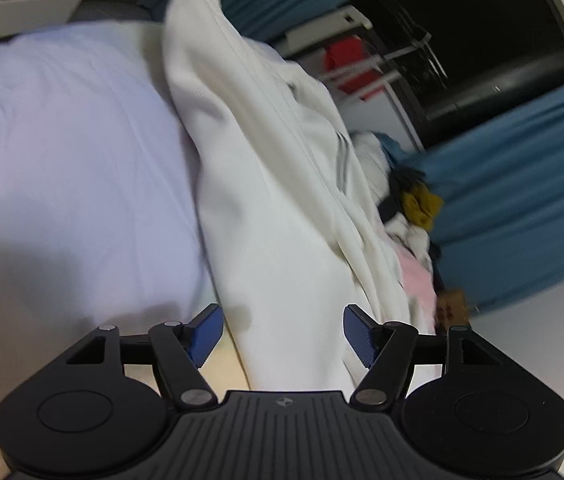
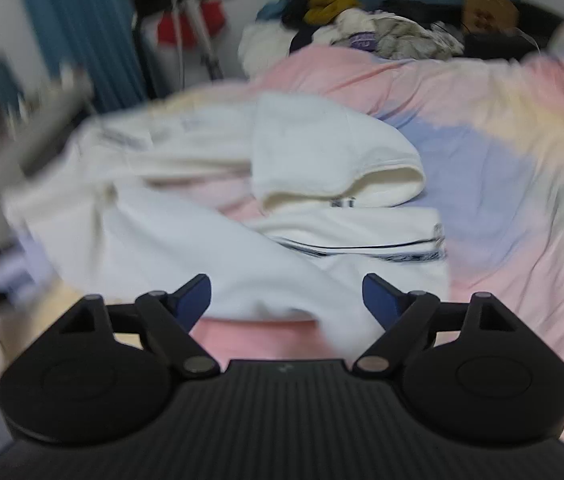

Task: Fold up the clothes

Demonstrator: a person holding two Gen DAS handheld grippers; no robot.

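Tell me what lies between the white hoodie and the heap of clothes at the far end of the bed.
Only bare bedspread, pink there, separates the white hoodie from the heap of clothes; the right wrist view shows it, though blurred.

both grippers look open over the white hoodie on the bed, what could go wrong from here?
1. The white hoodie lies rumpled, hood flopped over the body and one part draped across; a pinch here may catch several layers and fold crooked.
2. The left gripper and right gripper both stand open with nothing held, so any earlier fold can slump on the soft bedspread.
3. The clothes pile sits at the far edge; a wide sweep may drag it in.
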